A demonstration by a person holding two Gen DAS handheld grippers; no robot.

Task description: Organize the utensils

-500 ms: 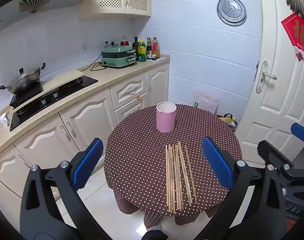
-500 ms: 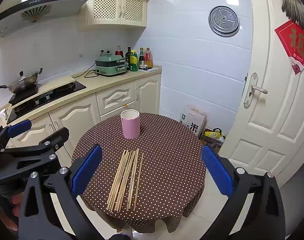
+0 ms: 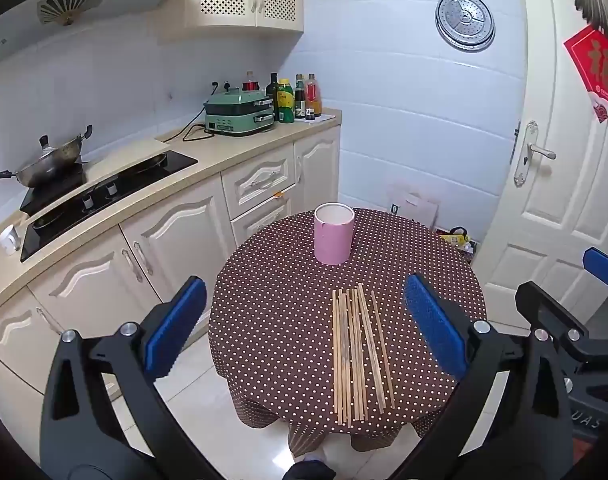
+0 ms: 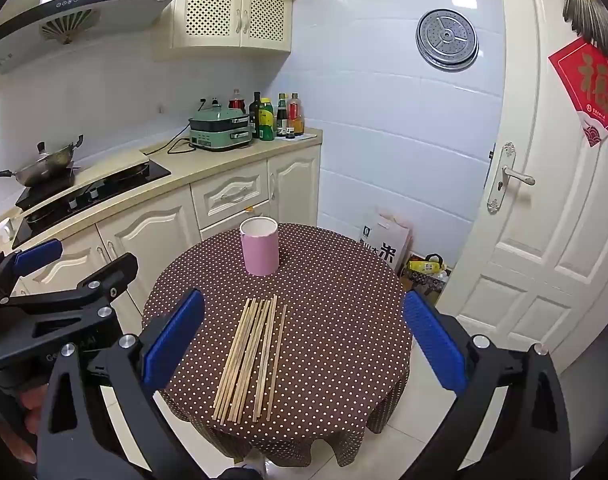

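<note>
Several wooden chopsticks (image 3: 358,354) lie side by side on a small round table with a brown polka-dot cloth (image 3: 275,320). A pink cylindrical holder (image 3: 333,234) stands upright and empty behind them. The chopsticks (image 4: 249,356) and holder (image 4: 259,246) also show in the right wrist view. My left gripper (image 3: 304,328) is open and empty, held above and short of the table. My right gripper (image 4: 301,336) is open and empty, also held above the chopsticks. The left gripper's body shows at the left of the right wrist view.
Kitchen cabinets (image 3: 151,248) with a stove (image 3: 103,188) and wok (image 3: 47,160) run along the left. A white door (image 4: 544,240) stands at the right. A paper bag (image 4: 386,240) and clutter sit on the floor behind the table.
Both grippers have shifted very slightly; the table items stay where they were.
</note>
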